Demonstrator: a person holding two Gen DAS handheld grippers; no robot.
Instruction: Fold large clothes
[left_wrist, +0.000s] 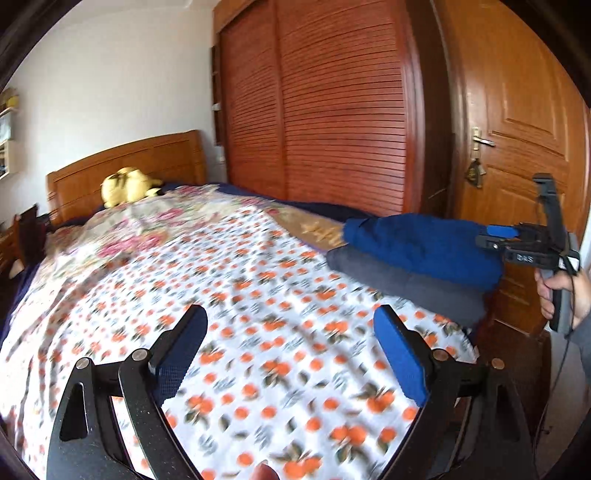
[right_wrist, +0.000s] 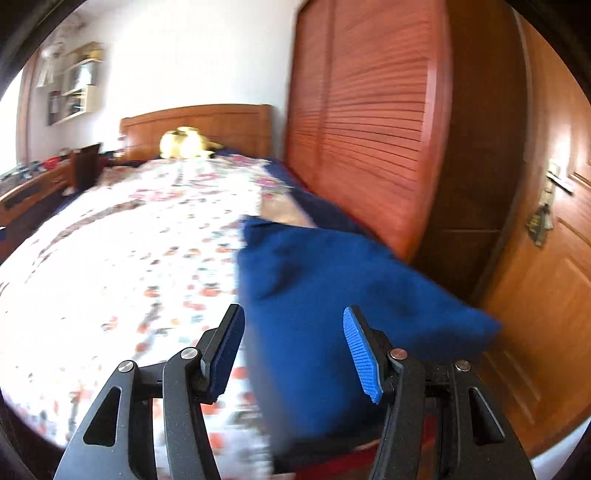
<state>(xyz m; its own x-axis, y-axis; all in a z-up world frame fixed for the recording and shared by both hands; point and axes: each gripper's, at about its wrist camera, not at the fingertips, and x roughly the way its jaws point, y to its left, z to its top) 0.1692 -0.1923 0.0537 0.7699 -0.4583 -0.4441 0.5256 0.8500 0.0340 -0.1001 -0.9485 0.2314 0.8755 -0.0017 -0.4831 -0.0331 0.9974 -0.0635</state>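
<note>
Both grippers, left (left_wrist: 291, 354) and right (right_wrist: 293, 354), stand spread and empty. Folded blue garment (right_wrist: 351, 295) lies beyond the right's fingertips. Only the left view shows the grey garment (left_wrist: 406, 288) beneath.

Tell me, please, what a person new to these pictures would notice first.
The orange-print bedspread fills the bed below the left gripper, whose jaws are open. On the bed's right edge a folded blue garment lies on a grey one, just ahead of the open right gripper. A yellow plush toy sits against the headboard.
</note>
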